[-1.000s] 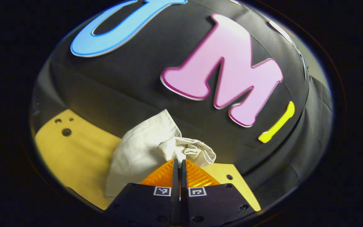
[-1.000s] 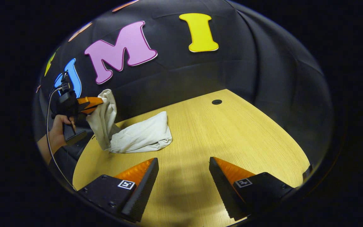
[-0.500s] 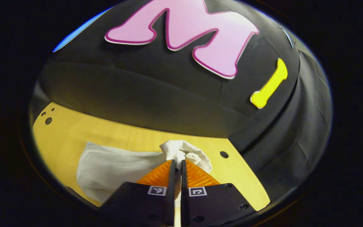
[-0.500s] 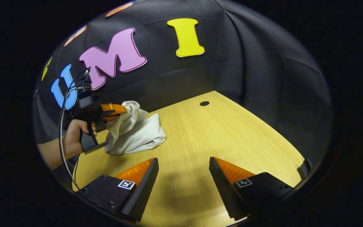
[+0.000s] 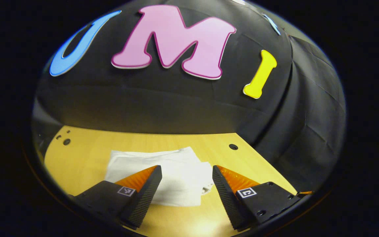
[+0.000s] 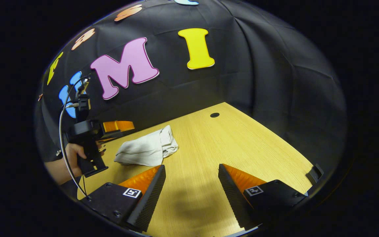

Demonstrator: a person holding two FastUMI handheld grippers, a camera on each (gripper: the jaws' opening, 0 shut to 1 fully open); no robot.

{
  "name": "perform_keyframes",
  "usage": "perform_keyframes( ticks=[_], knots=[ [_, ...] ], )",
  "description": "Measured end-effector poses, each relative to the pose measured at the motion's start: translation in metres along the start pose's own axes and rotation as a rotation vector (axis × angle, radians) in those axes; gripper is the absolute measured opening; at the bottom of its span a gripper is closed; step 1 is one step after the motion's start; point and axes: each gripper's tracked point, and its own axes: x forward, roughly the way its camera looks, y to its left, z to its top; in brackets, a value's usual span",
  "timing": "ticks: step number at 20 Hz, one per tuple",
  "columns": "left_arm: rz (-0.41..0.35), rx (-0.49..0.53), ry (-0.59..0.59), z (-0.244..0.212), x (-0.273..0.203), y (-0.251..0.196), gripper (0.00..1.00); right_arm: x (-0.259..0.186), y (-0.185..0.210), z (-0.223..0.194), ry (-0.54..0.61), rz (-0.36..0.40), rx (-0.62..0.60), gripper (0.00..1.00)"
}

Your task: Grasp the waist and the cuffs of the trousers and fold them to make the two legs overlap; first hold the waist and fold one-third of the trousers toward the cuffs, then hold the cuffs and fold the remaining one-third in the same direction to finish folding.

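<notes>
Final fold looks done: trousers (image 5: 163, 171) lie bundled on counter (image 6: 242, 141). Left tool (image 5: 187, 189) spread, empty; right tool (image 6: 192, 194) spread, empty. Next: check edges, retreat.

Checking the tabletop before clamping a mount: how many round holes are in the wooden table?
4 visible: one beyond the trousers on the right, three clustered at the table's far left. Others may be hidden.
</notes>
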Motion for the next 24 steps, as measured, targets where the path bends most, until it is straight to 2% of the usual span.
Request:
perform_keyframes(
  ticks=[5,8,11,17,24],
  knots=[
    [0.113,0.056,-0.129,0.018,-0.133,0.043,0.97,-0.04,0.029,0.022,-0.071,0.03,-0.081,0.98],
    [0.174,0.035,-0.176,0.016,-0.203,0.063,0.97,-0.074,0.047,0.035,-0.116,0.037,-0.104,0.98],
    [0.192,0.001,-0.205,-0.004,-0.261,0.062,0.97,-0.107,0.063,0.05,-0.192,0.027,-0.116,0.98],
    [0.257,-0.001,-0.215,-0.04,-0.349,0.089,0.97,-0.159,0.095,0.044,-0.23,0.074,-0.155,0.98],
    [0.281,0.015,-0.203,-0.078,-0.412,0.104,0.97,-0.196,0.095,0.032,-0.235,0.082,-0.143,0.98]
  ],
)
